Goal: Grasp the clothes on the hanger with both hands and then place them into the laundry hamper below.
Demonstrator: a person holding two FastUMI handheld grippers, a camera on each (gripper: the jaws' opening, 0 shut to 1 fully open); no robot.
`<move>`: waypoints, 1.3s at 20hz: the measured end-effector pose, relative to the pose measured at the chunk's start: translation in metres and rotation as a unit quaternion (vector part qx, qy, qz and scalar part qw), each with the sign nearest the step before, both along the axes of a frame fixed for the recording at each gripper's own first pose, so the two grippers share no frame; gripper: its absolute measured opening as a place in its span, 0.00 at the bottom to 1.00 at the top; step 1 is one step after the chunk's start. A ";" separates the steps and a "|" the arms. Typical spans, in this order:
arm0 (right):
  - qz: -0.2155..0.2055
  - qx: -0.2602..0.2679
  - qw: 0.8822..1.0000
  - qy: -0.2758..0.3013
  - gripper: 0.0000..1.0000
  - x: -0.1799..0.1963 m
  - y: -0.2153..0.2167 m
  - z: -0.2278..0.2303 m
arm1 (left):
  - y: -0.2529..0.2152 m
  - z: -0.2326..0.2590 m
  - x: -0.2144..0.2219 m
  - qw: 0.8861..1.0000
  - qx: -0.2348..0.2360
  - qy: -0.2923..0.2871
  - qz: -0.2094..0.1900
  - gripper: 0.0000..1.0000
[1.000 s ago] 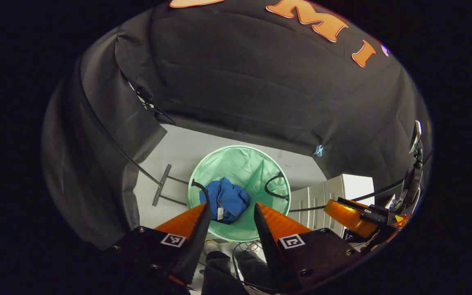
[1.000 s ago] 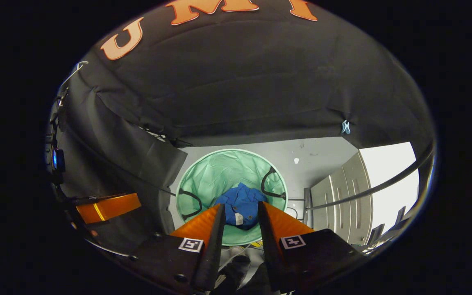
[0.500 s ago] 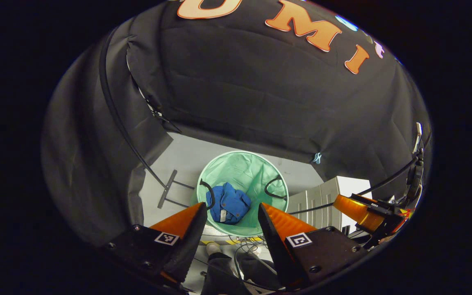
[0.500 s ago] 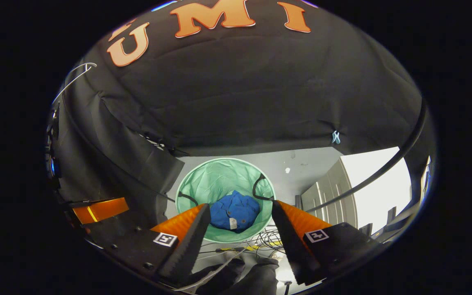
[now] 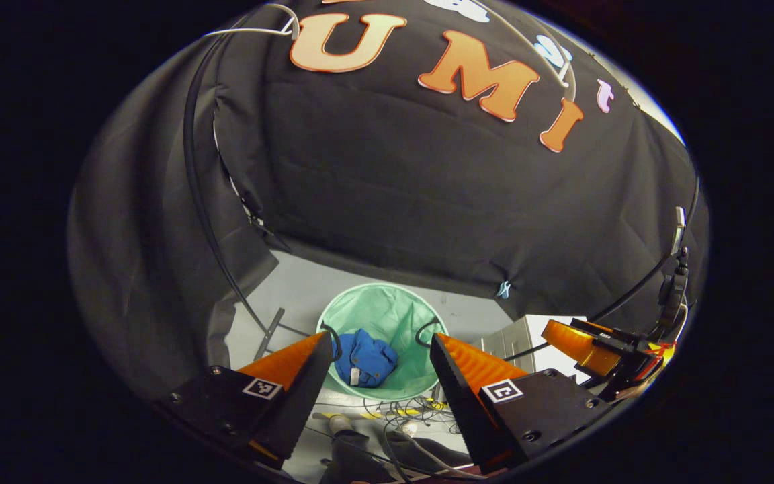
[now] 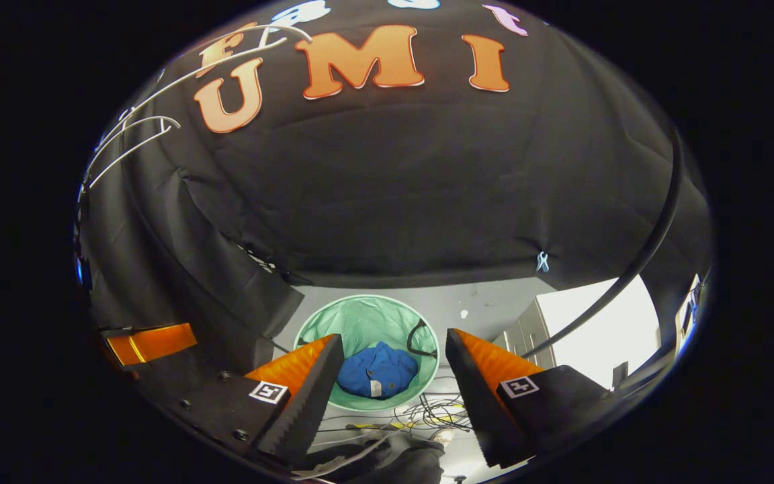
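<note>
Left gripper view: the left gripper (image 5: 381, 346) has its fingers spread wide, holding nothing, high above the hamper (image 5: 408, 386). The shirt (image 5: 365, 358) lies crumpled inside, near the hamper's left rim.

Right gripper view: the right gripper (image 6: 394, 344) is likewise spread and empty. The shirt (image 6: 377, 371) sits inside the hamper (image 6: 340, 316), with grey floor (image 6: 474, 302) open around its rim.

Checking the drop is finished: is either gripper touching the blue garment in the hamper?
Apart. In both gripper views the blue garment lies at the bottom of the green hamper, far below the open left gripper and right gripper.
</note>
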State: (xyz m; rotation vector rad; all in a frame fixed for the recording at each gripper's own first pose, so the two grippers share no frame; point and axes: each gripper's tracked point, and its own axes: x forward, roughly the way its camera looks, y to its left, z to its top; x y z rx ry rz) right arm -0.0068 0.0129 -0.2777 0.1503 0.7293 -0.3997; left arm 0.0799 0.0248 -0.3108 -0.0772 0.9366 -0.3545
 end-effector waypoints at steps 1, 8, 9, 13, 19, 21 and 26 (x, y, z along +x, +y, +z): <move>0.000 -0.006 1.000 -0.008 0.99 0.001 -0.002 0.010 | 0.001 0.010 0.003 1.000 -0.003 -0.010 0.002 0.93; 0.002 -0.023 0.997 -0.070 0.99 0.008 -0.007 0.079 | 0.001 0.082 0.021 0.996 -0.034 -0.078 0.022 0.93; 0.001 -0.026 0.997 -0.079 0.99 0.009 -0.008 0.090 | 0.002 0.096 0.025 0.995 -0.038 -0.089 0.023 0.93; -0.003 -0.044 0.992 -0.119 0.99 0.013 -0.014 0.130 | 0.004 0.133 0.038 0.989 -0.050 -0.136 0.019 0.93; -0.005 -0.080 0.979 -0.190 0.99 0.014 -0.017 0.195 | 0.007 0.203 0.038 0.975 -0.067 -0.212 0.014 0.93; -0.008 -0.088 0.973 -0.215 0.99 0.013 -0.019 0.216 | 0.002 0.222 0.043 0.967 -0.079 -0.243 0.016 0.92; -0.010 -0.123 0.959 -0.255 1.00 0.007 -0.022 0.253 | 0.002 0.256 0.056 0.953 -0.081 -0.291 0.017 0.96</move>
